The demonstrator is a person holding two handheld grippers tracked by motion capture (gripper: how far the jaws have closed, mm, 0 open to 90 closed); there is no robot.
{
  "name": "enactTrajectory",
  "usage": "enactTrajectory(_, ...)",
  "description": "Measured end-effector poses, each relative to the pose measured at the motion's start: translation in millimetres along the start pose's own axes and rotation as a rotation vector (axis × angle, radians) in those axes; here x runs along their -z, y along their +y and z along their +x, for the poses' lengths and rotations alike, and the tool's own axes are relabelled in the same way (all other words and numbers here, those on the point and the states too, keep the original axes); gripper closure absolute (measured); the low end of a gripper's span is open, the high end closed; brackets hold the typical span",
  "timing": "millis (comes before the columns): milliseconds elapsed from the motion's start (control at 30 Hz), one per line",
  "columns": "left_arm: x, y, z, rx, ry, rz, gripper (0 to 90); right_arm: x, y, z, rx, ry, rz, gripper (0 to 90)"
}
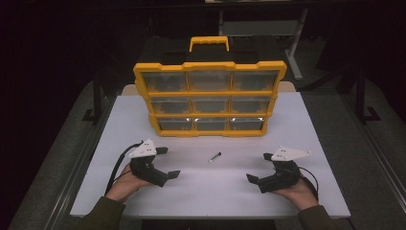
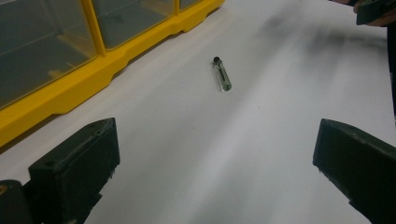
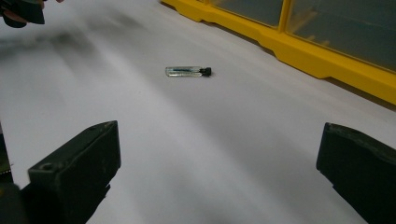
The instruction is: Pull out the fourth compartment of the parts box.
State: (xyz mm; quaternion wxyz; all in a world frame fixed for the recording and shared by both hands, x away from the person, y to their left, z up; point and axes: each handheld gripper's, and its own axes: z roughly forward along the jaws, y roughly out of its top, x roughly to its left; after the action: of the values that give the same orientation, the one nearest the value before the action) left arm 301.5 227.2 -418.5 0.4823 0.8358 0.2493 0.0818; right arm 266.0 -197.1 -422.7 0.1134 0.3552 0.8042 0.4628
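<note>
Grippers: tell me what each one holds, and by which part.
Nothing is held. The left gripper and right gripper are both open above the table; the small vial lies untouched between them.

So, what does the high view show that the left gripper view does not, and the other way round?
The high view alone gives the whole yellow organizer with its nine drawers and top handle, and the person's hands holding the left claw and the right claw, both open. The left gripper view alone gives a close look at the small clear vial: its dark cap points away from the camera. Both share the vial lying on the white table, apart from the organizer and between the two claws.
</note>
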Motion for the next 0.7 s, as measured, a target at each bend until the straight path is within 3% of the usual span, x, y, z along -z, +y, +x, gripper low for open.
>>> enactTrajectory(133,-2.0,3.4,3.3,-0.014,-0.001,0.002,0.4,-0.9,-0.7,-0.5,0.007,0.002,0.006,0.0)
enactTrajectory(700,-7.4,11.0,4.0,-0.006,-0.017,-0.007,0.4,-2.1,-1.6,0.9,0.008,0.006,0.005,0.0)
